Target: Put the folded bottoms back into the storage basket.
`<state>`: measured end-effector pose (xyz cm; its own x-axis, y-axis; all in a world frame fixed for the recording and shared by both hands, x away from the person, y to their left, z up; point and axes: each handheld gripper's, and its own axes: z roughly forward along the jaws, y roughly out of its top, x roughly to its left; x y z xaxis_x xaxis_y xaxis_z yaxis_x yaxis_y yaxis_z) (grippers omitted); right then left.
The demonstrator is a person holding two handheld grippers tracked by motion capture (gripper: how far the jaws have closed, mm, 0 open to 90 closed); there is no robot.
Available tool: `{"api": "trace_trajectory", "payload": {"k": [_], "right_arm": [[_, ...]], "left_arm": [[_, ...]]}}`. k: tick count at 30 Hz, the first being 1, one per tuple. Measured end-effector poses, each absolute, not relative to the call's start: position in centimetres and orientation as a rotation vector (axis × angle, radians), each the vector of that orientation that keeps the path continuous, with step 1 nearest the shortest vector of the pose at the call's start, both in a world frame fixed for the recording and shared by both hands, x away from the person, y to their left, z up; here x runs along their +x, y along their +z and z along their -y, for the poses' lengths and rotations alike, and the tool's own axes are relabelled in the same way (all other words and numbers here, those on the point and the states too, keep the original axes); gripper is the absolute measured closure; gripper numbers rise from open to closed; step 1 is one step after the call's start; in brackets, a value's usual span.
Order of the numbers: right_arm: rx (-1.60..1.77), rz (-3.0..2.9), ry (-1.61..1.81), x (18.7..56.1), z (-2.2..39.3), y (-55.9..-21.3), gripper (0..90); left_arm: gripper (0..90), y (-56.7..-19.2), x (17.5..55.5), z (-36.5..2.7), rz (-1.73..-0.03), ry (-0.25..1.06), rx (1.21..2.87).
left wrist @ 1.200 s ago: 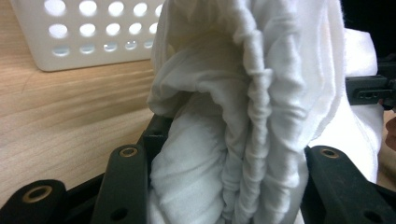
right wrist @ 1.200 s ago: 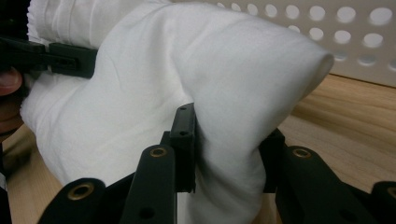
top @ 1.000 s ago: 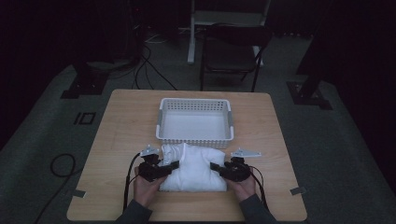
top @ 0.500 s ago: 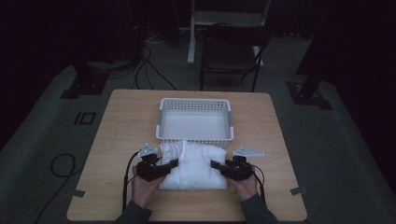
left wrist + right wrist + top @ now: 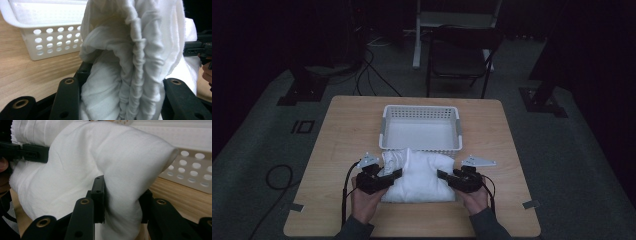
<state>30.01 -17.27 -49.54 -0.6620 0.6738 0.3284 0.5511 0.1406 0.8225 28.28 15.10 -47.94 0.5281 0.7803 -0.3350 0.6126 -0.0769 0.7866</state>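
Nearest the person, both hands rest at the table's [image 5: 337, 130] near edge, each holding a gripper. The left gripper [image 5: 393, 175] is clamped on the left side of a white folded cloth [image 5: 419, 175]; in the left gripper view a thick bunch of gathered folds [image 5: 125, 82] rises between its two black jaws and presses against both. The right gripper [image 5: 444, 176] is closed tight on the cloth's right side, with a fat fold [image 5: 120, 202] pinched between its jaws in the right gripper view. The cloth spans the gap between the two grippers. Just beyond the cloth, touching its far edge, stands a white perforated basket [image 5: 384, 130]
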Motion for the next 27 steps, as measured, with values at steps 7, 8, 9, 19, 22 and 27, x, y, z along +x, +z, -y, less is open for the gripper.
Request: {"api": "trace_trajectory", "payload": {"k": [7, 8, 9, 19, 22, 27], "right_arm": [[1.213, -2.27, 1.544, 30.1, 17.0, -48.7, 68.6], [1.207, -2.269, 1.544, 30.1, 17.0, -48.6, 68.6], [1.206, -2.269, 1.544, 30.1, 17.0, -48.5, 68.6], [1.191, -2.267, 1.55, 30.3, 17.1, -47.7, 68.6], [1.19, -2.266, 1.552, 30.4, 17.1, -47.5, 68.6], [1.182, -2.254, 1.557, 30.5, 17.1, -47.0, 68.6]], "left_arm": [[52.7, -47.2, 28.1, -15.2, -1.16, 0.232, 1.763], [52.7, -47.1, 28.2, -15.2, -1.161, 0.231, 1.758], [52.7, -47.0, 28.2, -15.2, -1.159, 0.233, 1.758], [52.8, -46.3, 28.3, -15.3, -1.153, 0.225, 1.749], [52.8, -46.0, 28.4, -15.3, -1.146, 0.23, 1.752], [52.9, -45.5, 28.7, -15.2, -1.135, 0.242, 1.752]]}}
